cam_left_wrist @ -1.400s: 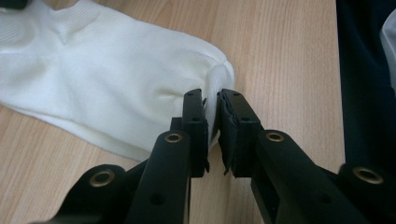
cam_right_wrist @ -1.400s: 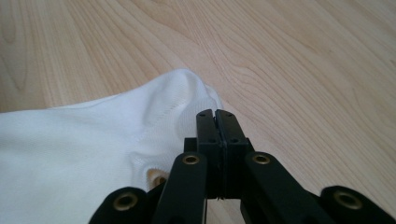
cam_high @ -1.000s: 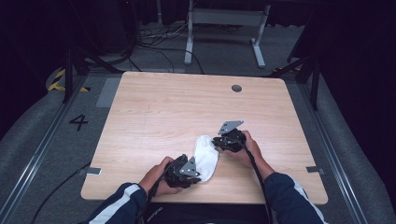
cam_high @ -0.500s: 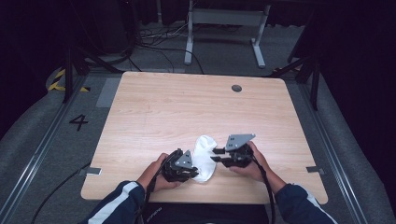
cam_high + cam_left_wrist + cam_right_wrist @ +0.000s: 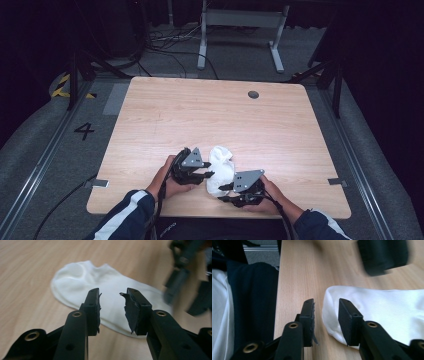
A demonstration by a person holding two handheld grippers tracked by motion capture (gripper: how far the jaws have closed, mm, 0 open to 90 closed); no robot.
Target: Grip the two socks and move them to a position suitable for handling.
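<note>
A white ankle sock (image 5: 220,168) lies flat on the wooden table (image 5: 210,115) near its front edge. My left gripper (image 5: 206,175) is at the sock's left side, and in the left gripper view (image 5: 112,305) its jaws stand apart above the sock (image 5: 82,277) without touching it. My right gripper (image 5: 223,193) is at the sock's near end. The right gripper view (image 5: 326,312) shows its jaws apart, with the rounded end of the sock (image 5: 387,307) just beyond them. Both pairs of jaws have just been opening, with nothing pinched in either.
The table's front edge is right behind both hands, and the person's dark and white sleeve (image 5: 249,302) lies beside it. A round cable hole (image 5: 253,94) sits at the far right of the tabletop. A metal stand (image 5: 240,20) and cables lie on the floor beyond.
The right gripper has moved from the sock's far right side toward the front edge, to its near end. The left gripper has shifted slightly. Both pairs of jaws stand wider apart.
</note>
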